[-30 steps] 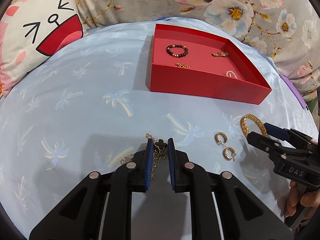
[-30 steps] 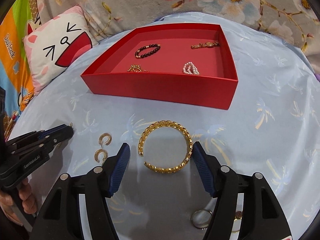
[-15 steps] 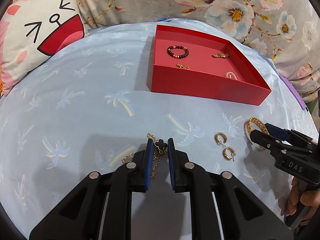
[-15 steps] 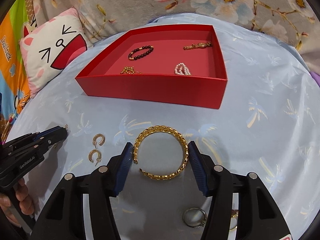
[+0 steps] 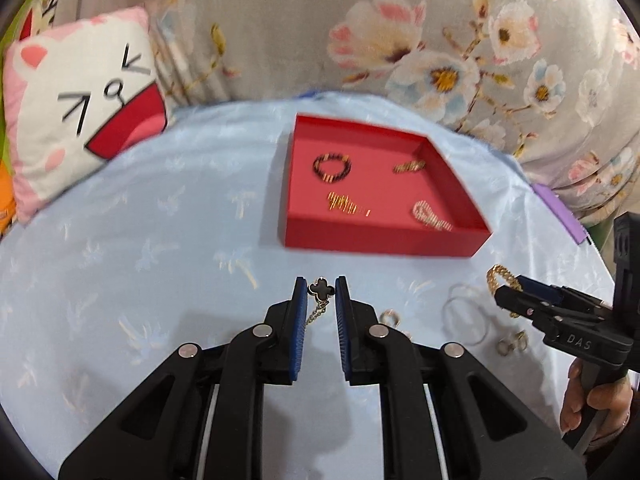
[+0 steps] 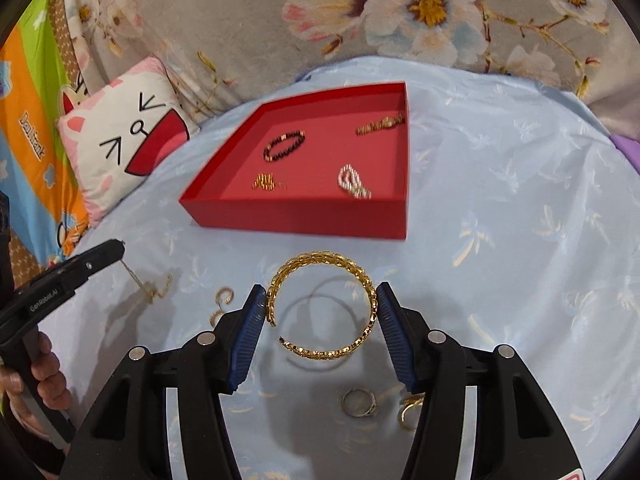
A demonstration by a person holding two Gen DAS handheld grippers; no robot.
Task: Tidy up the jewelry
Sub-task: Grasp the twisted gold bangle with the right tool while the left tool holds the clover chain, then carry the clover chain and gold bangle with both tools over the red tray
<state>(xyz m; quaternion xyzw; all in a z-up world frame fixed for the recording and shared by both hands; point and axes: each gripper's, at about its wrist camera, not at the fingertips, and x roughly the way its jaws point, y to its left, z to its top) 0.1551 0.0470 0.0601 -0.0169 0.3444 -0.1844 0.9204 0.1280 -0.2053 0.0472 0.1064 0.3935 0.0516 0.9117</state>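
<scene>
Here the left claw pinches the black clover necklace, chain dangling above the blue cloth; the right claw grips the gold cuff bracelet, seemingly lifted, near the red tray

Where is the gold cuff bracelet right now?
In the right wrist view, the gold cuff bracelet sits pinched in the right gripper, lifted above the blue cloth, just short of the red tray.
</scene>
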